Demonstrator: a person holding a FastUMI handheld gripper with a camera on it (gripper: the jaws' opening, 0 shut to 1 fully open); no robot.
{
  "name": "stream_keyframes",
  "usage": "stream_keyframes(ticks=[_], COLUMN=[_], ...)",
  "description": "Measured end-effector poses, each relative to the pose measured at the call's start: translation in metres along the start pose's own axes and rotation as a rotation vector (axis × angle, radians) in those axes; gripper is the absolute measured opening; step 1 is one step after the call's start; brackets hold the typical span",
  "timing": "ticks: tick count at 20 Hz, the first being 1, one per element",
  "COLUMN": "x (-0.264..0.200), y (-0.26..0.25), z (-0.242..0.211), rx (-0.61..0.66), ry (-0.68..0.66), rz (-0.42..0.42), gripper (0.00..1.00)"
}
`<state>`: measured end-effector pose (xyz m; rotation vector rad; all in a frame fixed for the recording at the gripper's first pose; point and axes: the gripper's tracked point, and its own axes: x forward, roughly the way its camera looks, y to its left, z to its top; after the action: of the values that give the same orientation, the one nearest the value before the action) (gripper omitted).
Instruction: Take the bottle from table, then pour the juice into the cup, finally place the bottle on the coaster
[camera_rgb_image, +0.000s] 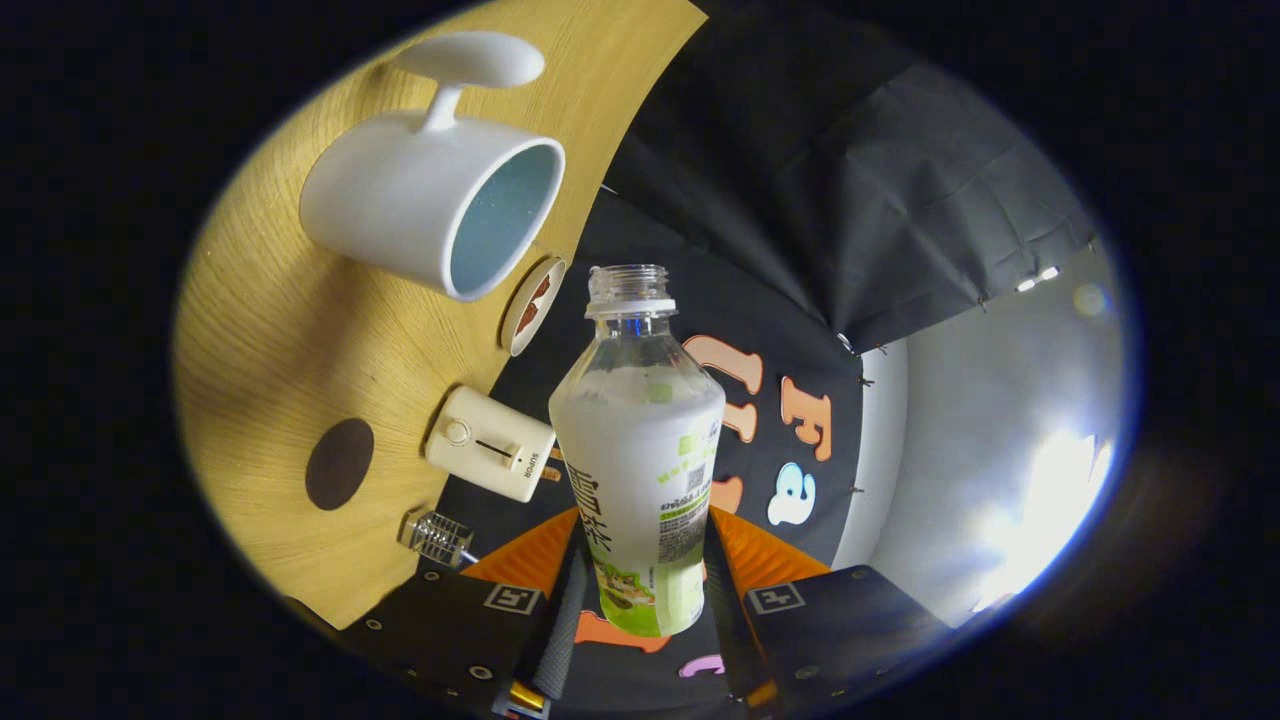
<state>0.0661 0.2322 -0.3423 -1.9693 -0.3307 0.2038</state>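
Note:
My gripper (640, 565) is shut on a clear bottle (640, 450) with a white and green label; both fingers (530, 558) press its lower body. The bottle has no cap and holds pale cloudy liquid up to its shoulder. The view is rolled, so the bottle lies about level with the wooden table (280, 330). Its open neck is just beside and above the rim of a white cup (400, 205) with a blue inside, which stands on the table. I see no stream of liquid. A dark brown round coaster (340, 463) lies flat on the table, closer to the fingers than the cup.
A cream box with a dial (490, 443) and a small clear ribbed glass piece (437, 537) sit near the table's edge. A round white-rimmed disc (532, 305) lies right by the cup. A white mushroom-shaped object (470, 60) stands beyond the cup. Black cloth hangs behind.

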Motion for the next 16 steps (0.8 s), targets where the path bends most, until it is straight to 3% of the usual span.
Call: stream_keyframes(ticks=[4, 8, 13, 16], x=[-0.001, -0.005, 0.009, 0.021], y=[0.022, 0.045, 0.029, 0.017], z=[-0.004, -0.006, -0.006, -0.018], rx=[0.159, 0.510, 0.908, 1.110], ry=[0.047, 0.131, 0.189, 0.220], rz=[0.071, 0.175, 0.212, 0.190], gripper=[0.60, 0.61, 0.61, 0.61])
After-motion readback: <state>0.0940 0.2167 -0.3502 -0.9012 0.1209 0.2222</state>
